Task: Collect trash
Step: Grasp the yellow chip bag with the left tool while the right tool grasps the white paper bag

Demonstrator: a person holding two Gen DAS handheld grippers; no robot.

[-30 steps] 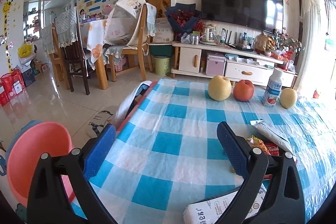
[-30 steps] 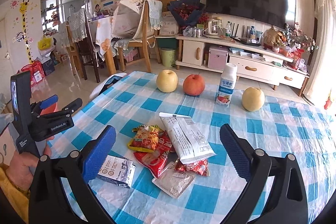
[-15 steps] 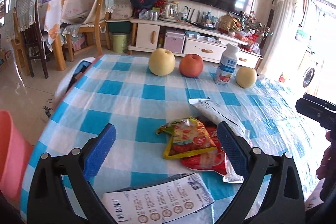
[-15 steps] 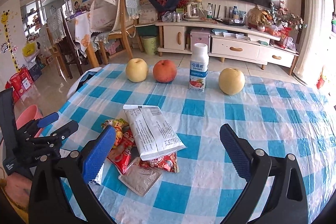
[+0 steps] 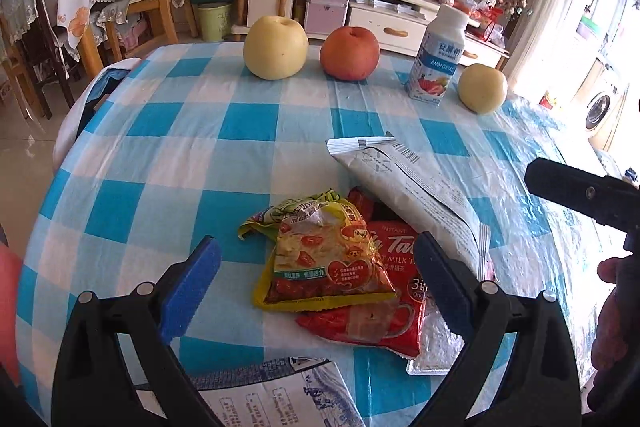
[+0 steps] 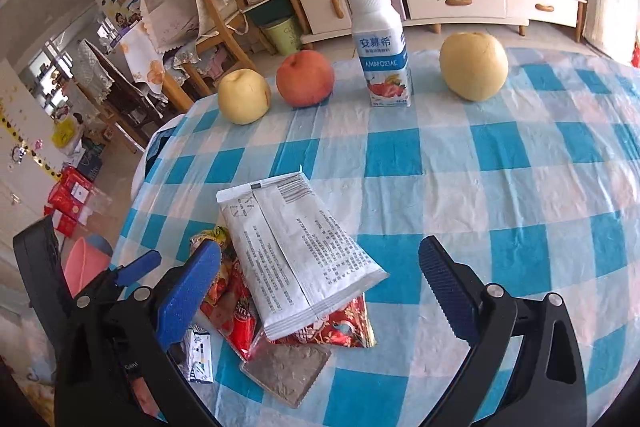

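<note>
Both grippers, left [image 5: 316, 287] and right [image 6: 320, 285], gape empty; the white packet [image 6: 296, 255] hides wrappers [image 6: 236, 307] at seven o'clock.

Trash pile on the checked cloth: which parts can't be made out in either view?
- Red milk tea packet: left view, partly under the yellow snack bag and white pouch.
- Printed carton: cut off by the bottom edge.
- Silver sachet: right view, label unreadable.
</note>
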